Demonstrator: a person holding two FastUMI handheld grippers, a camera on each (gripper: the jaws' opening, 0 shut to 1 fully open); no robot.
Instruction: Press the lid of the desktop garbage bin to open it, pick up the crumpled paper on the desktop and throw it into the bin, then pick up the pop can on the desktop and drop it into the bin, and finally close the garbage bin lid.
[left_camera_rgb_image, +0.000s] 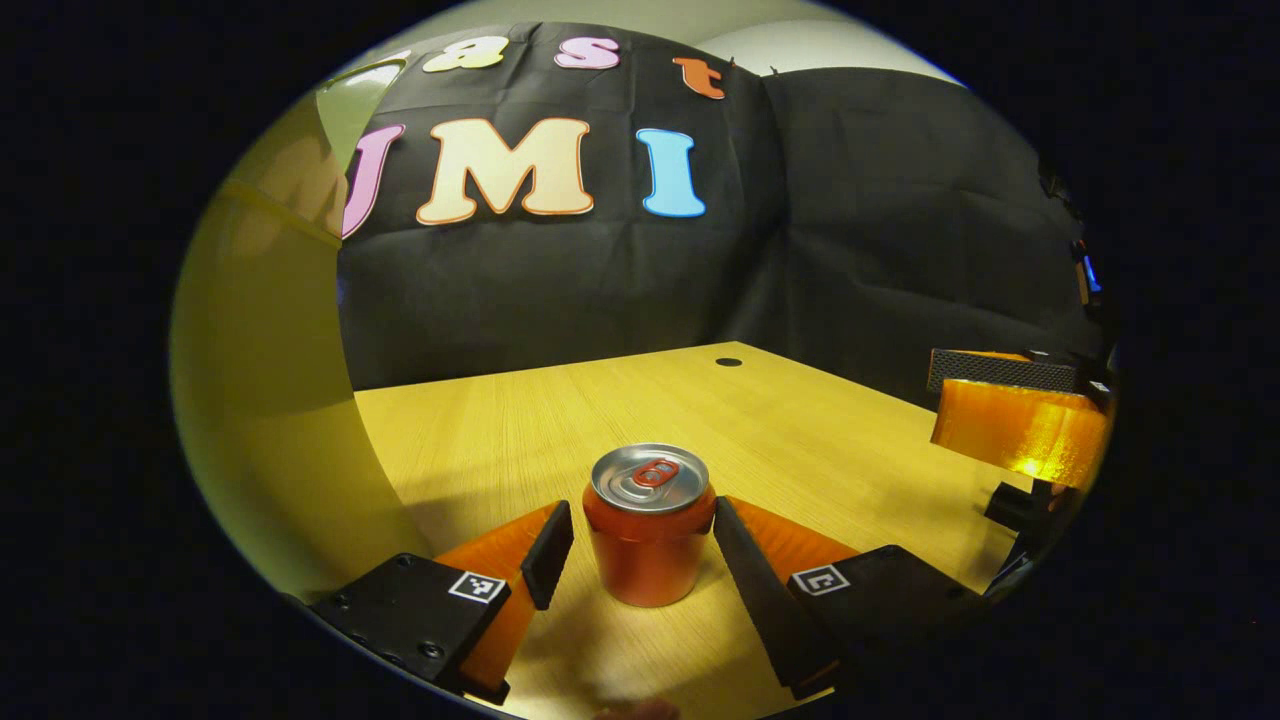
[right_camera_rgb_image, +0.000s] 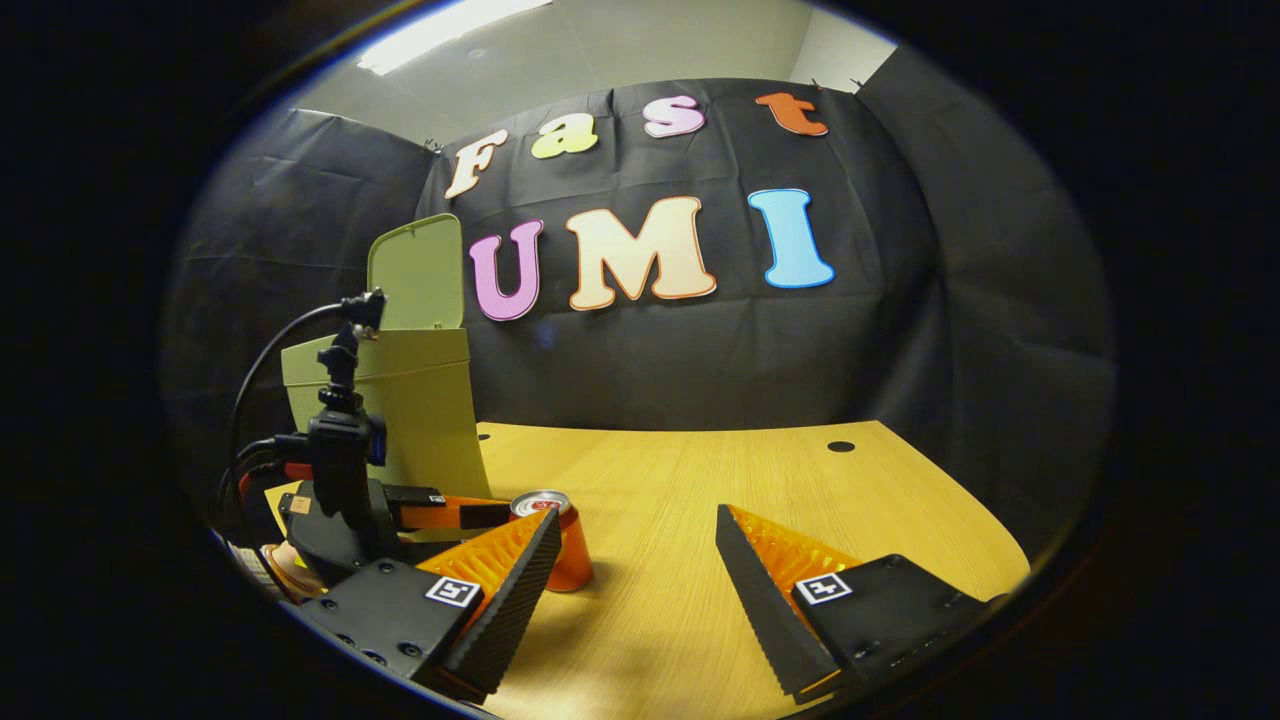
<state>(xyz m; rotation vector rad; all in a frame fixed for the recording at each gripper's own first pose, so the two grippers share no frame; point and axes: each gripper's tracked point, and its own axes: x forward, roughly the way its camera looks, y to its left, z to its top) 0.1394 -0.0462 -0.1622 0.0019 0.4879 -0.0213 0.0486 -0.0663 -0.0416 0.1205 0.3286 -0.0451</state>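
Note:
An orange pop can (left_camera_rgb_image: 650, 525) with a silver top stands upright on the wooden table (left_camera_rgb_image: 800, 420). My left gripper (left_camera_rgb_image: 641, 510) is open around it, one finger on each side with a small gap to the can. In the right gripper view the can (right_camera_rgb_image: 570, 550) shows partly behind my own finger, with the left gripper (right_camera_rgb_image: 440, 515) reaching to it. The pale green bin (right_camera_rgb_image: 420, 400) stands just behind, its lid (right_camera_rgb_image: 415, 272) raised upright. My right gripper (right_camera_rgb_image: 635, 590) is open above the bare table, holding nothing.
The bin's wall (left_camera_rgb_image: 270, 380) rises very close on the left of the left gripper. The right gripper (left_camera_rgb_image: 1020, 420) hangs at the far right. A small round hole (left_camera_rgb_image: 729, 361) marks the table's far side. Black cloth walls close the back.

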